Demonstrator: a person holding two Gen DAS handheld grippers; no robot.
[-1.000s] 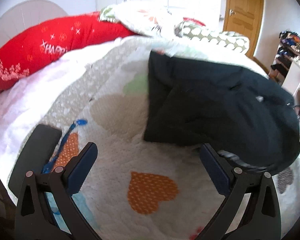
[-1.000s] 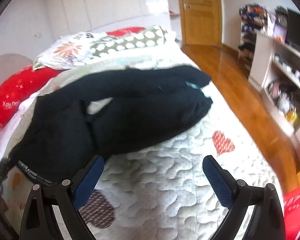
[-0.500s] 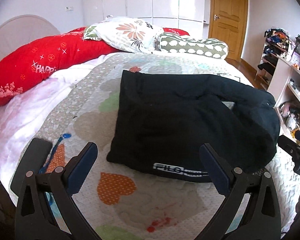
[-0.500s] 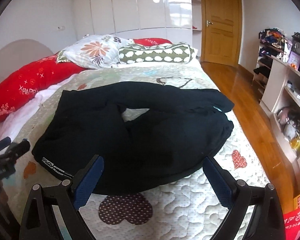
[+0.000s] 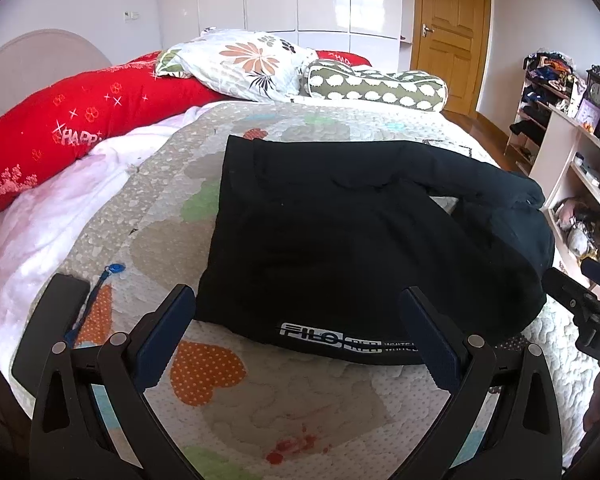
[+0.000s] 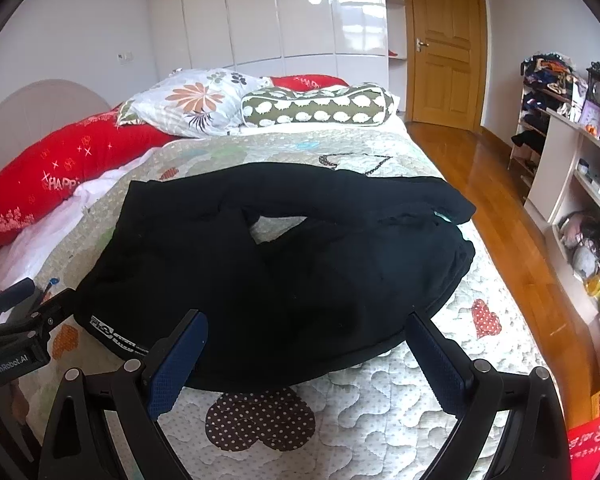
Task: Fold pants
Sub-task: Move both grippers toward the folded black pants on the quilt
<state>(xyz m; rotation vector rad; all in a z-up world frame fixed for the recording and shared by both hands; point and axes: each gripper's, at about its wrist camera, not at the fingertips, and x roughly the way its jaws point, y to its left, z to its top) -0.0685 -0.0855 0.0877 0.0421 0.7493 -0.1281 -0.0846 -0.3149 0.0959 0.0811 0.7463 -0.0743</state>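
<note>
The black pants lie on the quilted bed, legs bent round to the right, the white-lettered waistband nearest me. They also show in the right wrist view, with a gap of quilt between the legs. My left gripper is open and empty, raised just in front of the waistband. My right gripper is open and empty, raised before the near edge of the pants. The left gripper also shows at the left edge of the right wrist view.
The heart-patterned quilt covers the bed. A red bolster, a floral pillow and a green pillow lie at the head. A black phone and blue lanyard lie near left. Wood floor and shelves are at right.
Both grippers have pulled back and risen from the pants, so the whole garment and the room now show. The pants lie released on the quilt.
</note>
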